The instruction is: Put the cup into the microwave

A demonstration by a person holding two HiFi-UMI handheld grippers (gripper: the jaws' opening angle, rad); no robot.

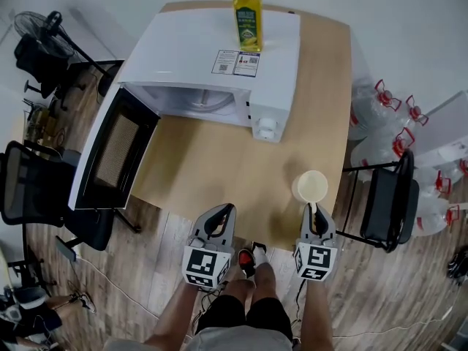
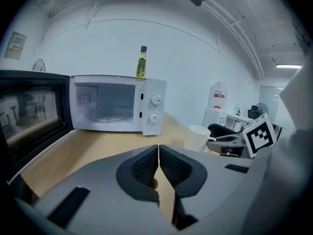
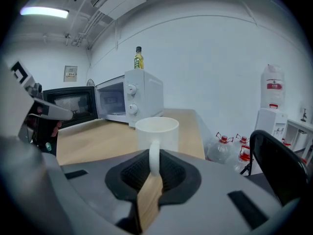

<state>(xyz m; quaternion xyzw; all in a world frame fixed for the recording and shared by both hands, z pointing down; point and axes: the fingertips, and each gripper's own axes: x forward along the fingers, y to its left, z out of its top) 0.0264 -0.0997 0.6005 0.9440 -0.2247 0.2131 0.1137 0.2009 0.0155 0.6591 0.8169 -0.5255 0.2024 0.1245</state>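
Right gripper point(image 3: 154, 161) clamps cup point(image 3: 156, 131) by handle; microwave point(image 1: 219, 57) open, turntable point(image 2: 108, 117) inside.

The head view's top edge cuts into the cap of the yellow plastic oil bottle point(image 1: 247, 19) — sticker print on the white microwave point(image 1: 191, 48) is too small to read. The right tongs point(image 3: 154, 169) hide the lower handle of the white ceramic cup point(image 3: 156, 131).
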